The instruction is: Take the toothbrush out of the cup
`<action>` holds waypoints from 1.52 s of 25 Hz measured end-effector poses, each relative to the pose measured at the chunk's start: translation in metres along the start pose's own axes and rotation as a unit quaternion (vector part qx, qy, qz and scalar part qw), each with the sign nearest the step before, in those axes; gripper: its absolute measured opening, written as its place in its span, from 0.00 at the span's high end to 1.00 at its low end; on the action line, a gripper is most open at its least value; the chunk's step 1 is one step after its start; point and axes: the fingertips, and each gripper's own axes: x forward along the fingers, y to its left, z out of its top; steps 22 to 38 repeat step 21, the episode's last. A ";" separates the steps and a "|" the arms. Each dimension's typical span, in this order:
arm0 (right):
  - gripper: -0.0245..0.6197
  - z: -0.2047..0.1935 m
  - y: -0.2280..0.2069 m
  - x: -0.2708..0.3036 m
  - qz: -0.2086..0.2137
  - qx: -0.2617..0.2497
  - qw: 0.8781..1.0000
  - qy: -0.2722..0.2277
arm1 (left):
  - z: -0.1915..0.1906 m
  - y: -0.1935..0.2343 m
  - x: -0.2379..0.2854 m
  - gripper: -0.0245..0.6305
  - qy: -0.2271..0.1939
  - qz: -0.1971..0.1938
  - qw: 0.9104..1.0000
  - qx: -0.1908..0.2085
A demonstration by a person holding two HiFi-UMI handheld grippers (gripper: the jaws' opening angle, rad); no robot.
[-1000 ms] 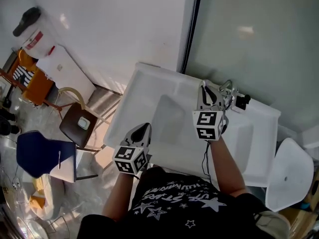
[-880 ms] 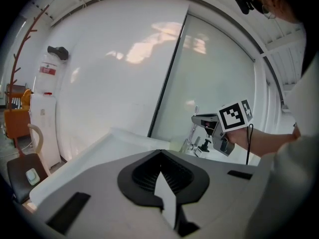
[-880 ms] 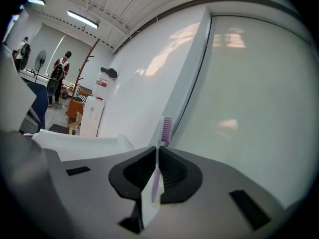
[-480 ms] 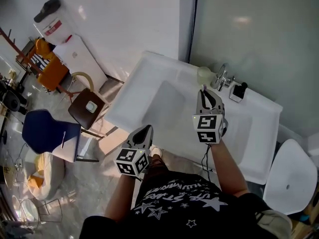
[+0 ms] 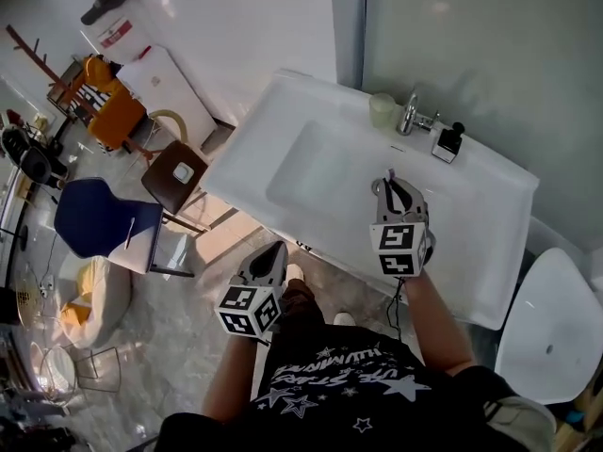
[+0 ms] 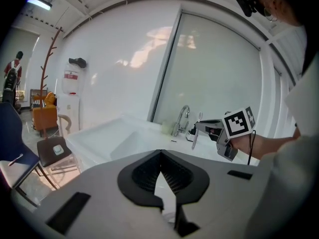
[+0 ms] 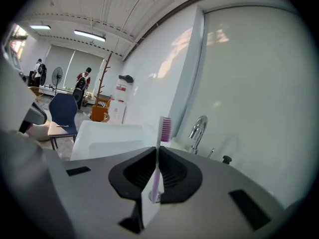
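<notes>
A pink toothbrush (image 7: 158,158) stands upright between the jaws of my right gripper (image 7: 157,151), which is shut on its handle, bristle head up. In the head view the right gripper (image 5: 393,188) hovers over the white washbasin's (image 5: 490,252) near right part, well short of the pale cup (image 5: 382,111) beside the tap (image 5: 407,116). The left gripper view shows the toothbrush (image 6: 195,137) hanging from the right gripper's tip. My left gripper (image 5: 273,252) is off the basin's front edge, over the floor. Its jaws (image 6: 159,156) meet at the tip with nothing between them.
A black-topped soap bottle (image 5: 446,141) stands right of the tap. Left of the basin are a brown stool (image 5: 176,174), a blue chair (image 5: 94,229) and an orange chair (image 5: 115,116). A white round seat (image 5: 546,318) is at the right. A glass wall backs the basin.
Both grippers have drawn back from the tap and cup toward the basin's front edge, the toothbrush still in the right one. The left gripper is now clear of the basin.
</notes>
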 end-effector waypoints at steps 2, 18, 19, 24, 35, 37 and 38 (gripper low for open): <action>0.92 -0.011 0.003 -0.006 0.005 0.004 1.000 0.008 | -0.009 -0.007 -0.008 0.94 0.006 0.002 1.000 -0.006; 0.92 -0.032 0.052 -0.038 0.015 0.022 0.999 0.030 | -0.057 0.011 -0.083 0.94 0.003 0.029 0.999 -0.033; 0.92 -0.030 0.059 -0.043 0.013 0.024 0.999 0.030 | -0.059 0.016 -0.093 0.94 0.002 0.031 0.999 -0.034; 0.92 -0.026 0.074 -0.053 0.009 0.025 0.999 0.028 | -0.065 0.026 -0.114 0.94 0.001 0.035 0.999 -0.037; 0.92 -0.026 0.074 -0.053 0.009 0.025 0.999 0.028 | -0.065 0.026 -0.114 0.94 0.001 0.035 0.999 -0.037; 0.92 -0.026 0.074 -0.053 0.009 0.025 0.999 0.028 | -0.065 0.026 -0.114 0.94 0.001 0.035 0.999 -0.037; 0.92 -0.026 0.074 -0.053 0.009 0.025 0.999 0.028 | -0.065 0.026 -0.114 0.94 0.001 0.035 0.999 -0.037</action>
